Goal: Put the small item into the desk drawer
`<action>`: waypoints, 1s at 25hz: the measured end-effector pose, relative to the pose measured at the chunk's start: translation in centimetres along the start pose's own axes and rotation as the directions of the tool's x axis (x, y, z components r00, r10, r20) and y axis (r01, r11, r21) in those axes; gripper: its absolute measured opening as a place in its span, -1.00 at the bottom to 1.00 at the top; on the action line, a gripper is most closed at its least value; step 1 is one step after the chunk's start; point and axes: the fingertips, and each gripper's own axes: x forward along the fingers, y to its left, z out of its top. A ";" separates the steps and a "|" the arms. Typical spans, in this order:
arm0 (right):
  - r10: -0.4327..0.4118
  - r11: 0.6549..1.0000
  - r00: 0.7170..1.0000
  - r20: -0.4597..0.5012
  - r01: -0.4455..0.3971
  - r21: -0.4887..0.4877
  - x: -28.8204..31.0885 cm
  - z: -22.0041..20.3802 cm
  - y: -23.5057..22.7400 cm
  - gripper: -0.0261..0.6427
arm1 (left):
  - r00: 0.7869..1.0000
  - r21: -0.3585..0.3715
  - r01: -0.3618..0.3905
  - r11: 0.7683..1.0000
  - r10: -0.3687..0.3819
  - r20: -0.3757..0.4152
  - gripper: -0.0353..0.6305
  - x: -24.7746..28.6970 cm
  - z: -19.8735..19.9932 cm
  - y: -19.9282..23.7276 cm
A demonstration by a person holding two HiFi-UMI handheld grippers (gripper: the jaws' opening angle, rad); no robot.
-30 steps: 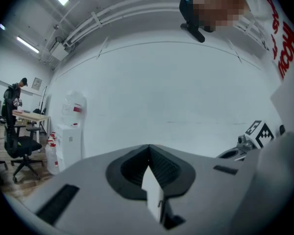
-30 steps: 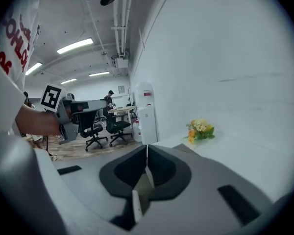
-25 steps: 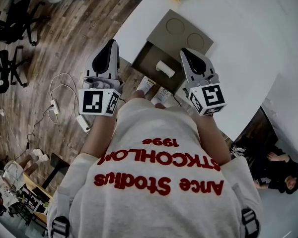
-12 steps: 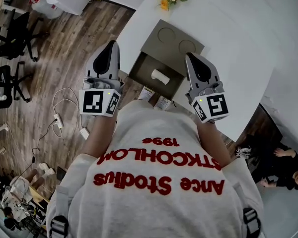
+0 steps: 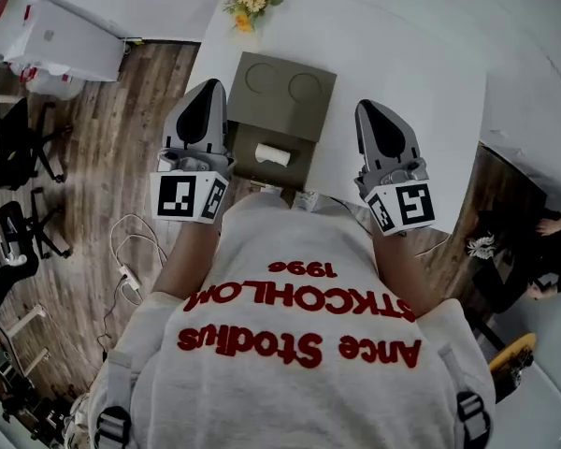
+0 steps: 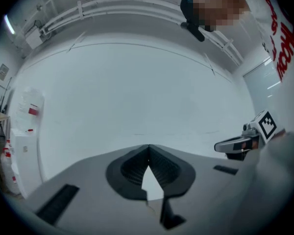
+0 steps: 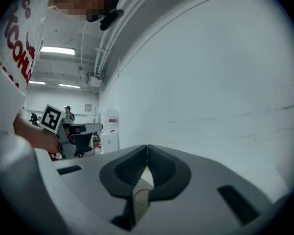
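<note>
Matt olive drawer unit (image 5: 280, 75), smooth white desk (image 5: 407, 68), wood-grain floor (image 5: 136, 110)

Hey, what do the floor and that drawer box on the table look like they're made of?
Floor: wood or wood-look laminate, matte; plank seams and streaky grain show. Drawer box: olive-grey, smooth, matte, perhaps plastic or painted board; no grain shows, so I can't say which.

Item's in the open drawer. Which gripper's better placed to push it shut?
Left, probably. The left gripper hangs right beside the open drawer, whose white item already lies inside. The right gripper sits farther off over the white desk. Both are shut and empty.
</note>
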 end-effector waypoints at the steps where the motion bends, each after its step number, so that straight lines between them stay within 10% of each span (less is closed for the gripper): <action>1: -0.030 1.000 1.000 0.005 0.030 0.004 -0.7 0.0 -0.7 -0.90 | 1.000 -0.001 0.024 1.000 -0.024 0.002 -0.87 0.6 0.0 -0.7; 13: -0.300 0.954 0.951 0.069 0.298 0.038 -8.6 1.0 -6.3 -0.91 | 0.972 -0.001 0.233 0.973 -0.233 0.036 -0.87 4.9 0.6 -7.6; 25: -0.373 0.927 0.920 0.117 0.373 0.023 -11.3 2.9 -7.2 -0.91 | 0.963 0.001 0.261 0.965 -0.260 0.068 -0.87 5.3 1.7 -8.7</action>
